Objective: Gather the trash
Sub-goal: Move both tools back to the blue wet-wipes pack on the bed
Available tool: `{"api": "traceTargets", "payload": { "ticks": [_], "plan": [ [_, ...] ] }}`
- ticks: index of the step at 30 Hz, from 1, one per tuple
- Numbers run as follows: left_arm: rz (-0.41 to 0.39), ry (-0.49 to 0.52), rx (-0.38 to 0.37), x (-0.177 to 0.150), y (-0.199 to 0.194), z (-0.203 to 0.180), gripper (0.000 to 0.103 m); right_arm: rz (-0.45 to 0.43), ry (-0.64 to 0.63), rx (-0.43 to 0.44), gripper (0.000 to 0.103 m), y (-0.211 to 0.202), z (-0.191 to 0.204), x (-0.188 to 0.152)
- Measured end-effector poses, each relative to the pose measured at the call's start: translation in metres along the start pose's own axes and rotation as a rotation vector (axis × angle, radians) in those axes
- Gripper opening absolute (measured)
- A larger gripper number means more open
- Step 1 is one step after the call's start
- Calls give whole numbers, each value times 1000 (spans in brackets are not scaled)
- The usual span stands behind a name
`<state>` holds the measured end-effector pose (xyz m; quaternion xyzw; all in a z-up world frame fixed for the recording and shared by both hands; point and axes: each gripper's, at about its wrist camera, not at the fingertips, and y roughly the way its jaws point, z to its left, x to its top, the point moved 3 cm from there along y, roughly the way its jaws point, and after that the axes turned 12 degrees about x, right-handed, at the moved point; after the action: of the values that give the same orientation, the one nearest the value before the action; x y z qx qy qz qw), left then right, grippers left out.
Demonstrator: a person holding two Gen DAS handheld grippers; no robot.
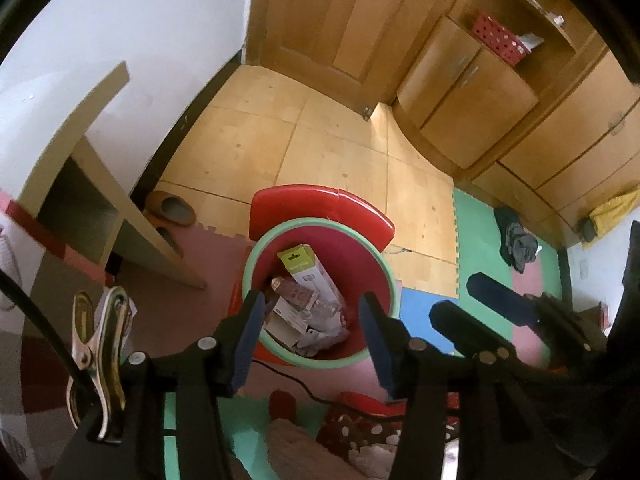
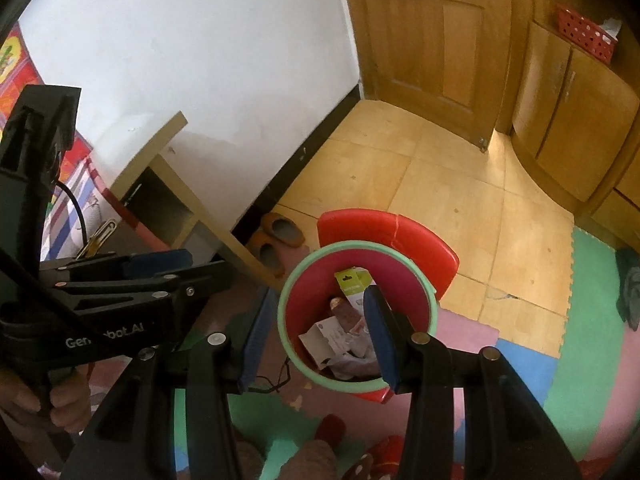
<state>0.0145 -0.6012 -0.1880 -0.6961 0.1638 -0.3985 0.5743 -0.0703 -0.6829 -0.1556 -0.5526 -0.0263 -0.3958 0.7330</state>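
A red trash bin with a green rim [image 1: 320, 223] stands on the foam mats, below both grippers. Inside it lean a white box with a green top [image 1: 310, 276] and several crumpled wrappers and cartons [image 1: 304, 322]. My left gripper [image 1: 314, 338] hangs open above the bin's near rim, nothing between its blue pads. To its right is the right gripper [image 1: 456, 294], apart from the bin. In the right wrist view, the right gripper [image 2: 316, 338] is open and empty over the same bin [image 2: 282, 312], the box [image 2: 354, 282] showing between its fingers. The left gripper [image 2: 176, 268] is at the left.
The bin's red lid [image 1: 320, 204] stands open behind it. Brown slippers [image 1: 170, 210] lie by a low wooden shelf [image 1: 100, 184] against the white wall. Dark clothes [image 1: 518, 244] lie on the green mat. A wooden door [image 1: 332, 20] and cabinets [image 1: 480, 100] stand beyond bare floor.
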Motion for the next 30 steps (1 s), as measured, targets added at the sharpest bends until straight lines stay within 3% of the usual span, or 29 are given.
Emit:
{"api": "traceTargets", "payload": {
  "ticks": [7, 16, 30],
  "plan": [
    [-6, -53, 16, -9, -31, 16, 52, -2, -51, 34, 47, -12, 22, 3],
    [-74, -131, 25, -24, -88, 51, 52, -5, -128, 84, 47, -22, 64, 7],
    [-137, -338, 107, -89, -166, 133, 52, 3, -310, 202, 47, -43, 170, -12]
  ]
}}
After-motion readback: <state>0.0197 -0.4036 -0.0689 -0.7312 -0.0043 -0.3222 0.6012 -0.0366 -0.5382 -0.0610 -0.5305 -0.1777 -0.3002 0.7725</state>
